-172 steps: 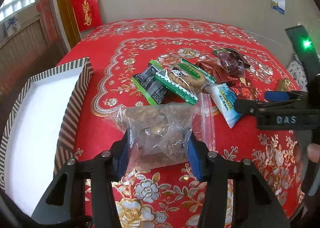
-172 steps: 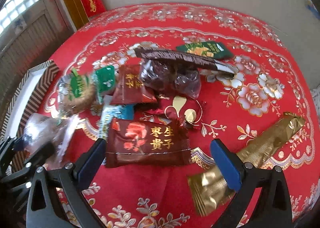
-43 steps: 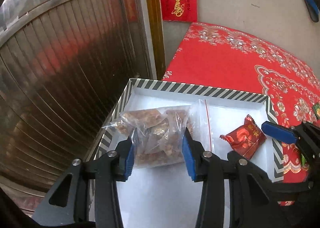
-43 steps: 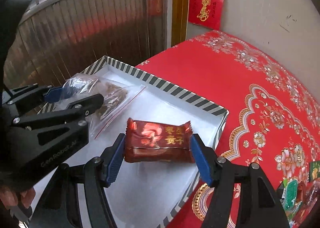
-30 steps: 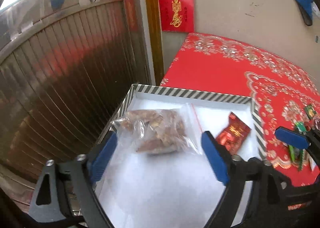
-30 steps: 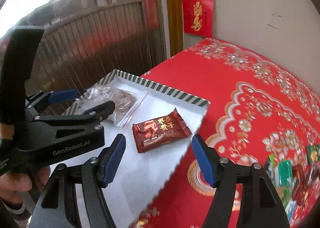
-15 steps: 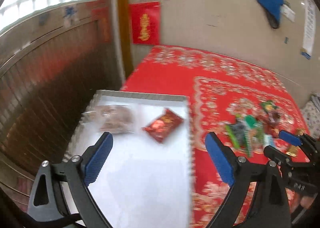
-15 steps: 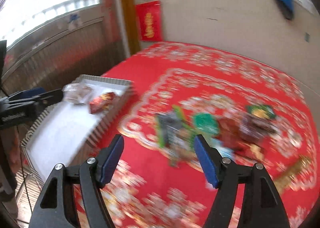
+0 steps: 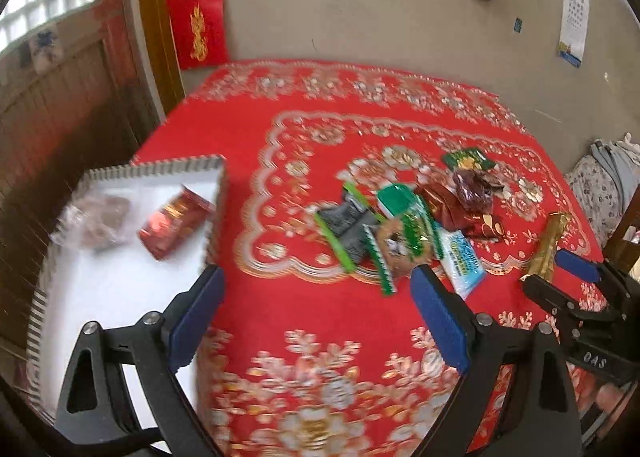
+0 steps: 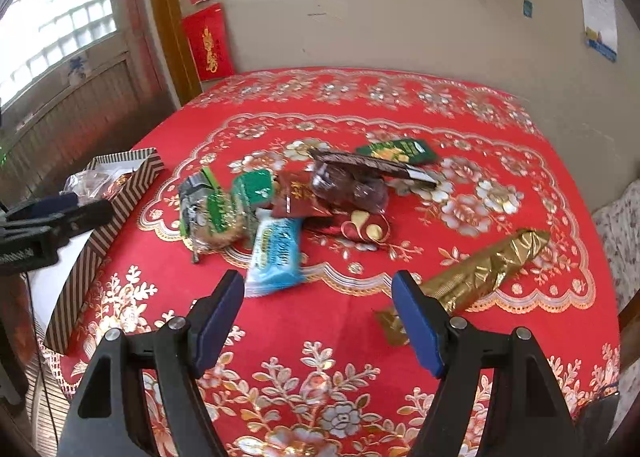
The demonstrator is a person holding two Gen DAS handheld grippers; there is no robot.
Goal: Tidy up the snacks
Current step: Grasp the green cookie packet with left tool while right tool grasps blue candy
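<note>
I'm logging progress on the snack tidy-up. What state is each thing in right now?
Left gripper: open, empty.
Right gripper: open, empty, jaws just been opening.
Striped box: open-topped, holds two items.
Clear bag: in box.
Red packet: in box.
Blue packet: on cloth.
Gold packet: on cloth, apart from pile.

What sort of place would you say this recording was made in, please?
Probably a lived-in home: a table under a red floral tablecloth, red paper decorations on the wall beside a wooden door frame, and a calendar.
</note>
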